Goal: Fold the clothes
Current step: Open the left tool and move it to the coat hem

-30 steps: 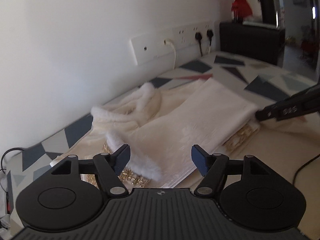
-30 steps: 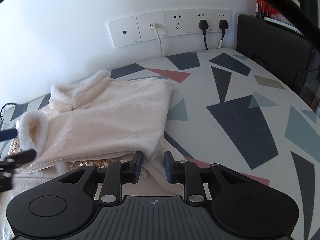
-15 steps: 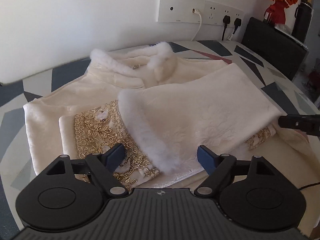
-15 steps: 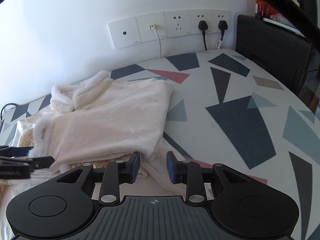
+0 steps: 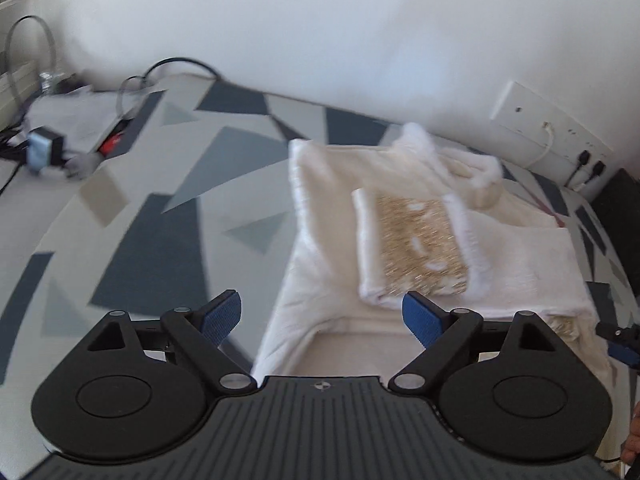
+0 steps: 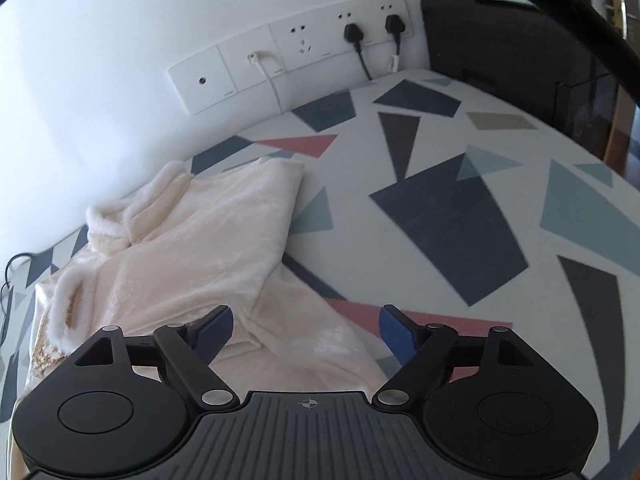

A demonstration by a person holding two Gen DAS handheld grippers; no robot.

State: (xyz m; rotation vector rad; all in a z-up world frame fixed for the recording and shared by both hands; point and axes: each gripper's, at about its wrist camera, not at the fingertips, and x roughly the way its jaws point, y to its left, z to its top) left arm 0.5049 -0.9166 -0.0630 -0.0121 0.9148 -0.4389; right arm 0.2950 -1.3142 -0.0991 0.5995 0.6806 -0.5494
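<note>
Wall: white wall (image 6: 120,40) behind the table, carrying a socket strip (image 6: 288,56) with two black plugs.
Table: tabletop (image 6: 460,220) patterned with grey, blue and pink shapes.
Garment: cream fur-trimmed garment (image 5: 400,184) lies partly folded on the table, gold embroidered panel up.
Left gripper (image 5: 322,314): jaws spread, holding nothing, above the garment's near edge.
Right gripper (image 6: 306,330): jaws spread, empty, over the garment's corner.
</note>
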